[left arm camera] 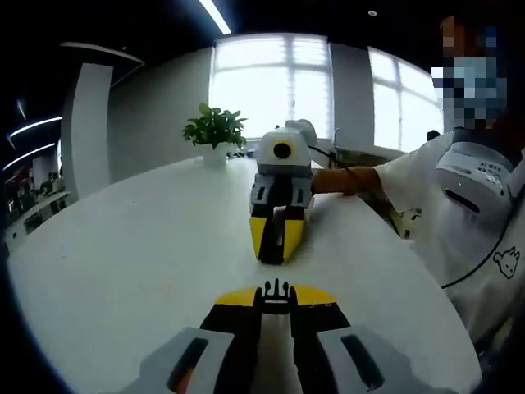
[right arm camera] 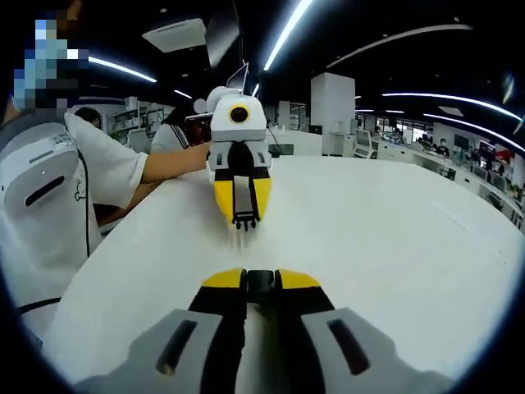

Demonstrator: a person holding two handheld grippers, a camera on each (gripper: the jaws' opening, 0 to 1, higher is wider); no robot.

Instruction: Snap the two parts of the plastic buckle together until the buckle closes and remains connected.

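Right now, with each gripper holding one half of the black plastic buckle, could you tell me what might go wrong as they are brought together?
1. The left gripper pinches only the rear of the black pronged buckle half, so it may twist or slip under push.
2. The black socket buckle half sits deep between the right gripper tips; they may collide before latching.
3. Both hover above the white table apart; misaligned prongs could jam.

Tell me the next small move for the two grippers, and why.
Probably bring them straight toward each other. The left gripper holds the pronged buckle half, the right gripper the socket half; they face each other above the white table, with a gap between them.
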